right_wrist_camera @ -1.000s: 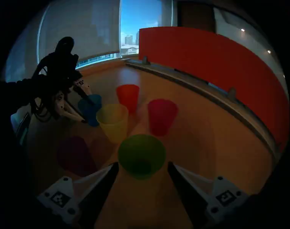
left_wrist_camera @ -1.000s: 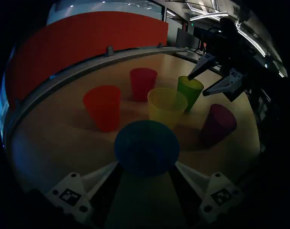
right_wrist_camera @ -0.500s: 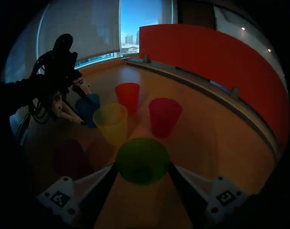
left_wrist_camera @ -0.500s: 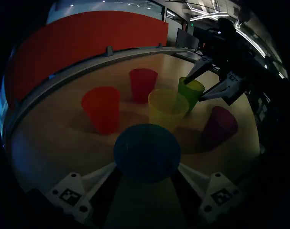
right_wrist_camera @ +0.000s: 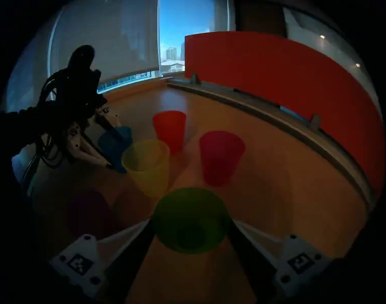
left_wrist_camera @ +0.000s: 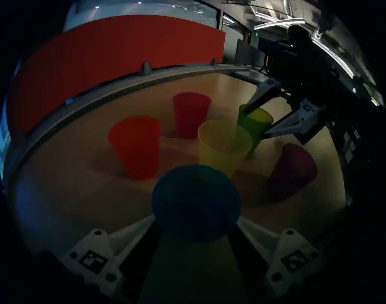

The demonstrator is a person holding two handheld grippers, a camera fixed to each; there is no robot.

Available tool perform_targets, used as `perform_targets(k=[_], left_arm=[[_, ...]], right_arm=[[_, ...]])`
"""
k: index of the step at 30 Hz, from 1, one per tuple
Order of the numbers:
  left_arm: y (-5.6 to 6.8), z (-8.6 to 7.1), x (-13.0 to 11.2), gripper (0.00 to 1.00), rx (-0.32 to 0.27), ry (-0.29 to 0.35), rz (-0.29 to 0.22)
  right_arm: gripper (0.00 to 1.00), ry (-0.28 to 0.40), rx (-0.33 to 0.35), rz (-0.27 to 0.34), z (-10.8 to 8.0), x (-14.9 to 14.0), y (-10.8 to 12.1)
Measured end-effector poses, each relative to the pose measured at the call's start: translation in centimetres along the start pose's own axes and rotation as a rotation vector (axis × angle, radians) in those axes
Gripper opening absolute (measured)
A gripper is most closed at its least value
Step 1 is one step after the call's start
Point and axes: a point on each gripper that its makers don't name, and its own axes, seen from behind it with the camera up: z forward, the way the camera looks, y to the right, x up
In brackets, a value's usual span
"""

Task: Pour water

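Blue cup (left_wrist_camera: 195, 202) and green cup (right_wrist_camera: 190, 220) stand between fingers (left_wrist_camera: 126, 234), grip unclear, on wooden table (left_wrist_camera: 76, 172)

Table: a broad, pale wooden tabletop (left_wrist_camera: 76, 172), its bare wood glowing warm under low light.
Partition: and there's a long, red, flat screen panel (left_wrist_camera: 116, 45) standing upright along the table's far edge.
Rail: a grey metal channel (left_wrist_camera: 111, 88) runs at the panel's foot, small grey clamps (right_wrist_camera: 313, 122) gripping it.
Window: bright blue sky through the glass pane (right_wrist_camera: 185, 25), distant towers (right_wrist_camera: 172, 52) low in it.
Blind: a pale roller blind (right_wrist_camera: 106, 40) drawn down just beside that pane.
Ceiling: white strip lights (left_wrist_camera: 274, 21) overhead.
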Motion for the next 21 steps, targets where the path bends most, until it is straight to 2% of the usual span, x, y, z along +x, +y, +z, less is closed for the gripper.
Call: perform_targets(k=[2, 6, 17, 21], left_arm=[[0.0, 0.0, 0.0, 0.79, 0.001, 0.001, 0.002], [-0.1, 0.1, 0.1, 0.79, 0.002, 0.008, 0.011], [0.0, -0.1, 0.3, 0.78, -0.005, 0.019, 0.002], [-0.1, -0.3, 0.8, 0.78, 0.001, 0.044, -0.011]], right_arm=[[0.99, -0.002, -0.002, 0.003, 0.1, -0.1, 0.1], [0.9, -0.002, -0.003, 0.009, 0.3, -0.3, 0.2], [0.89, 0.007, -0.005, -0.001, -0.2, -0.4, 0.2], [0.89, 0.012, -0.006, -0.003, -0.8, -0.3, 0.1]])
